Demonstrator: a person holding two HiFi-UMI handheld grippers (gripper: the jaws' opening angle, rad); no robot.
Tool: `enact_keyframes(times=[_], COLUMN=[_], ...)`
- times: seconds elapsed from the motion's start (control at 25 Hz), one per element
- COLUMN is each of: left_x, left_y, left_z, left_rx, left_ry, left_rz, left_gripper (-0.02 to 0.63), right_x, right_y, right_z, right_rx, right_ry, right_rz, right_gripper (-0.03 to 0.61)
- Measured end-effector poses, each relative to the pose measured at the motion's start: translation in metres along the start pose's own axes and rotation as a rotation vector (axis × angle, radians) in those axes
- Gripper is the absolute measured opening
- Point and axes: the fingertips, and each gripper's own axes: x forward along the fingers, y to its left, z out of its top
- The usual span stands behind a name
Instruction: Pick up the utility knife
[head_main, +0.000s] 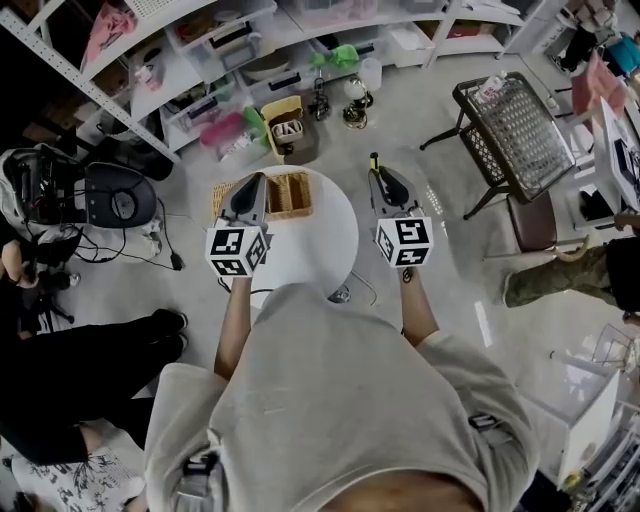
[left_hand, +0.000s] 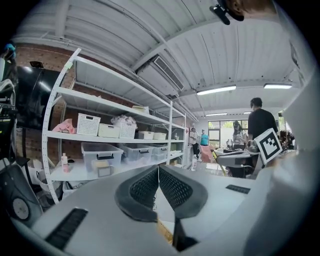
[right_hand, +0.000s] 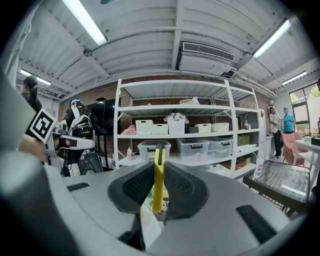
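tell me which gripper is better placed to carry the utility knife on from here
Right. The right gripper has its jaws clamped on the yellow utility knife, which stands up between them. The left gripper has its jaws together with nothing between them, so it would need a handover first.

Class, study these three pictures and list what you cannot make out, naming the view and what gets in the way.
Utility knife: right gripper view, lower end hidden between the right gripper's pads.
Basket: head view, contents too small; left gripper covers one end.
Table: head view, near edge hidden behind the person's shoulders.
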Motion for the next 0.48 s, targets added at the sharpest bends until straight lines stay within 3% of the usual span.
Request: enact_keyframes(times=[0.48], left_x=[-0.0053], left_y=[-0.0014], left_z=[0.0078], left_rx=[0.009], left_ry=[-0.022], left_rz=[0.015], left_gripper=[0.021], right_x=[0.0019], right_y=[0.006], right_z=[0.0046], right_rx=[-0.006], right_ry=[-0.01], right_rz=[0.02], right_gripper=[0.078])
